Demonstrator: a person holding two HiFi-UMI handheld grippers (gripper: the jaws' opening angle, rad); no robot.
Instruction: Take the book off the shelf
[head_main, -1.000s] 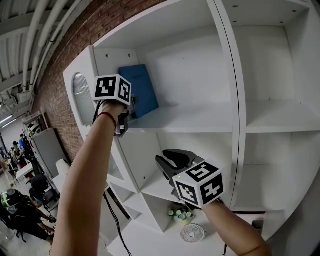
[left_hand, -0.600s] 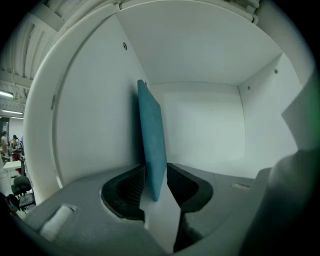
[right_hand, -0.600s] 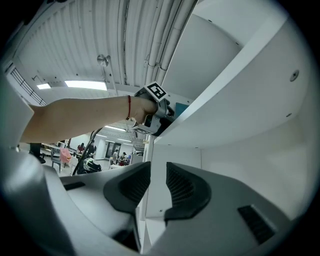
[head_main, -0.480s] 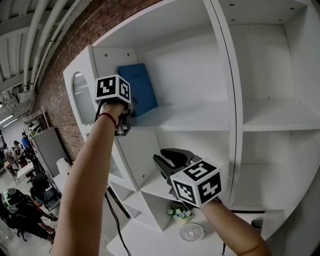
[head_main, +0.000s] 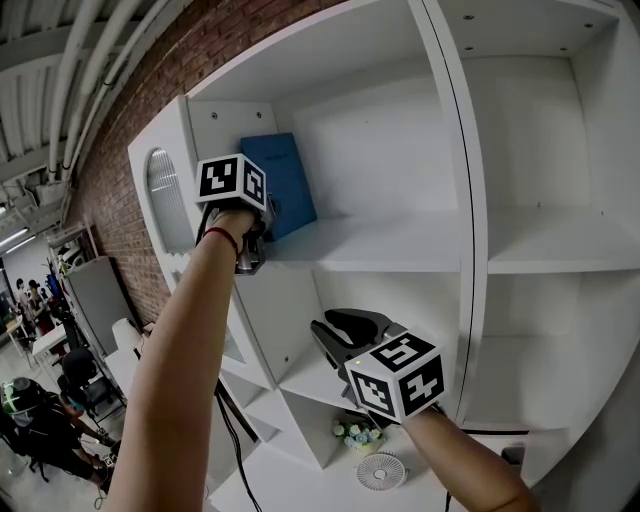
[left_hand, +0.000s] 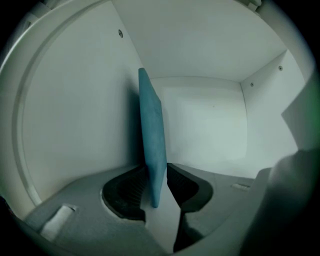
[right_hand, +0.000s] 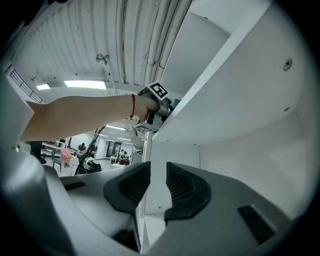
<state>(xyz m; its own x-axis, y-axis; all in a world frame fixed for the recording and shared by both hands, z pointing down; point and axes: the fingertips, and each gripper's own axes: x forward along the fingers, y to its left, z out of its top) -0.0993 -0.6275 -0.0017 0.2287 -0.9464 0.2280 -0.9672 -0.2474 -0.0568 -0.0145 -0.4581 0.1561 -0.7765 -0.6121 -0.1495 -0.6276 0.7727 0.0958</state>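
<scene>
The left gripper (left_hand: 158, 186) is reaching up into the top compartment of the shelf (head_main: 400, 245), and its jaws are pinching the bottom edge of the blue book (left_hand: 152, 145), pads pressing on both covers. The book is standing upright on the board, close beside the left wall. It is looking thin, stiff and light, so a firm pinch low on the covers should be carrying it, though a hold this near the corner could be letting it swing once it is leaving the board. Lower down, the right gripper (right_hand: 152, 187) is hanging in front of a lower compartment, jaws nearly together with a slim gap, gripping nothing.
</scene>
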